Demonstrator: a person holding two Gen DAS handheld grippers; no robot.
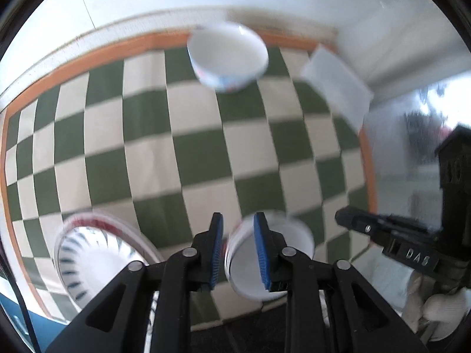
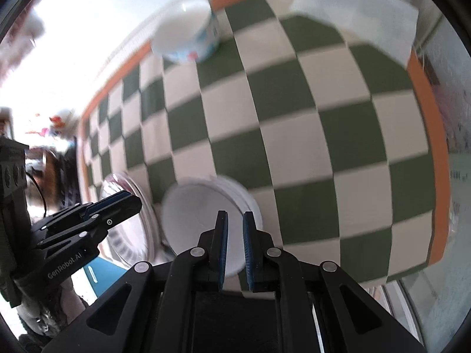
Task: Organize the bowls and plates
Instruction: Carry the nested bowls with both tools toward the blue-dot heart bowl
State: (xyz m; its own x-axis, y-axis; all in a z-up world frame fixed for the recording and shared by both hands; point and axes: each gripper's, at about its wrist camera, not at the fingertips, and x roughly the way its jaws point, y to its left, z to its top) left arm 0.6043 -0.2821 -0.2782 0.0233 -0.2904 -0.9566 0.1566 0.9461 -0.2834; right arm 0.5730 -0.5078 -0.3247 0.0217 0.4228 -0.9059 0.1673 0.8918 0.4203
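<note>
Left gripper (image 1: 238, 250) parted, nothing held, near white bowl (image 1: 273, 259) behind its fingers; right gripper (image 2: 235, 250) narrowly parted, empty, over same bowl (image 2: 206, 217); striped plate (image 1: 94, 256) beside it; far bowl (image 1: 228, 56) at back of checkered bench cloth (image 1: 191, 147); white napkin (image 1: 335, 85) far right; frames blurred

Green-and-cream checked tablecloth (image 1: 206, 147) with orange border. White bowl (image 1: 228, 56) with blue and red outer markings. White plate (image 1: 88, 253), dark blue rim dashes, red edge. Blue pads (image 2: 224, 247) on black fingers.
</note>
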